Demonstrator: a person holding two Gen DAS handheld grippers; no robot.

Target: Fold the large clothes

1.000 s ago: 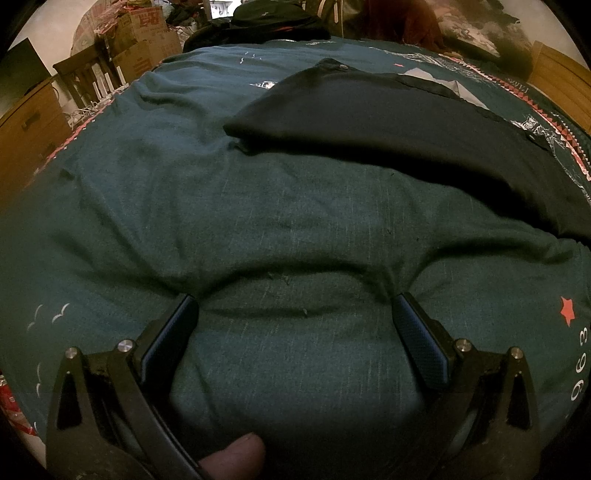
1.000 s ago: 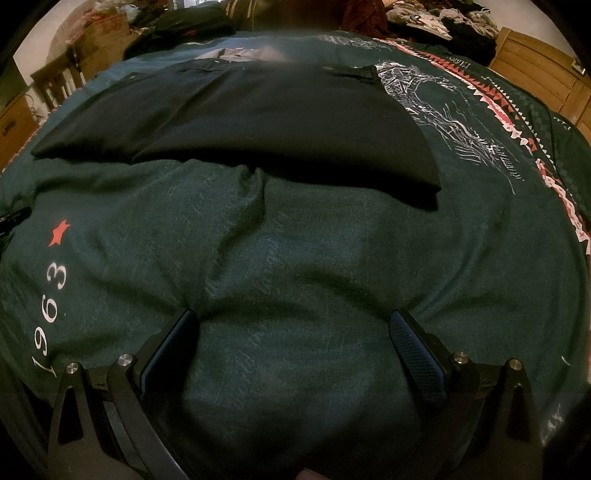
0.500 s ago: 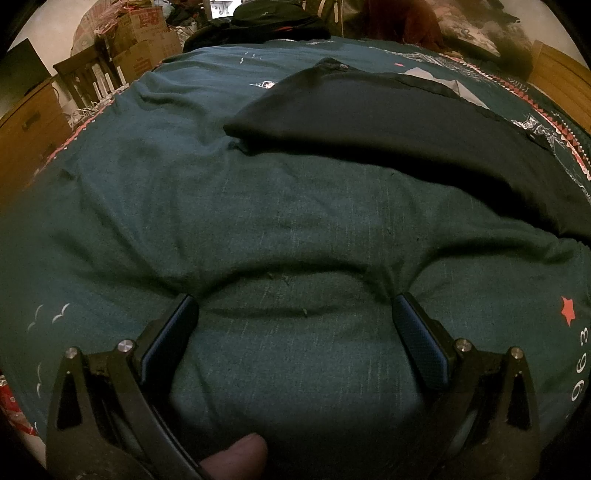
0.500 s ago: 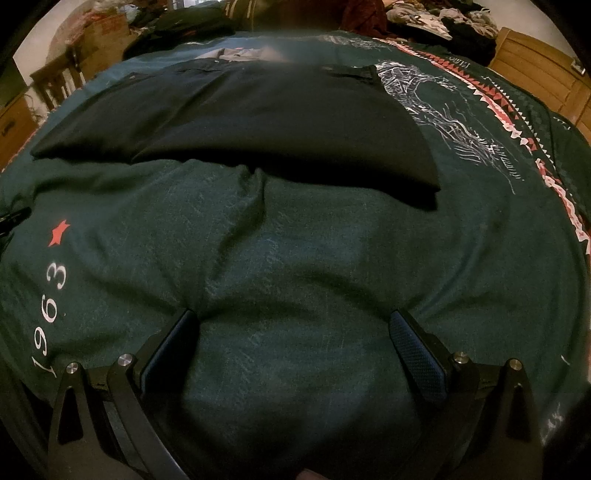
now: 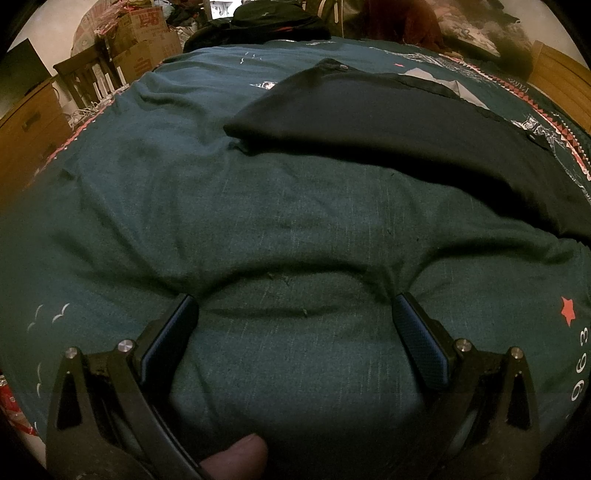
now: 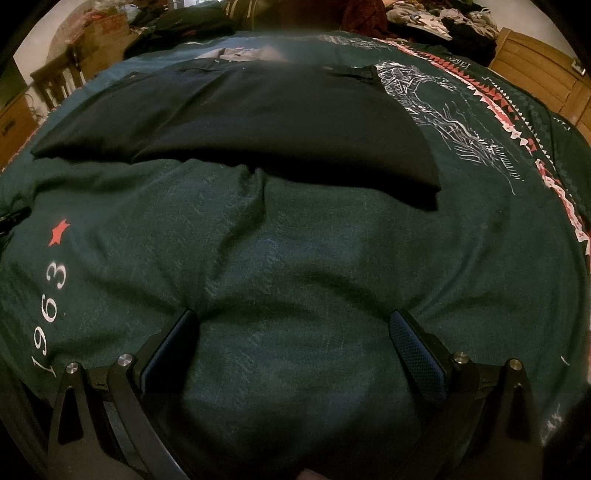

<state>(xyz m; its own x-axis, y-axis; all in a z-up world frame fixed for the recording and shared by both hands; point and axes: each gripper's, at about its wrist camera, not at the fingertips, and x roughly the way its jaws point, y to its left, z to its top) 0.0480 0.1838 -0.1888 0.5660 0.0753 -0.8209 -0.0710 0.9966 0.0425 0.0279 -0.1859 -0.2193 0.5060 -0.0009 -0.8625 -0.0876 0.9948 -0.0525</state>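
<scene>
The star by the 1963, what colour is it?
Red. The star shows best in the right wrist view.

Both grippers — left gripper [image 5: 293, 308], right gripper [image 6: 293, 321] — have black frames, silver screws, blue textured pads [image 5: 419, 341].

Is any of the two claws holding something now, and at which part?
Nothing is held. The left claw and right claw are open, pressing into the green bedcover; the dark garment lies untouched.

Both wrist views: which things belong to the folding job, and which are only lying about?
For the job:
- dark garment lying flat on the green bedcover
- left gripper, open, pressing into the bedcover
- right gripper, open, likewise

Lying about:
- cardboard boxes
- wooden chair
- heap of clothes
</scene>
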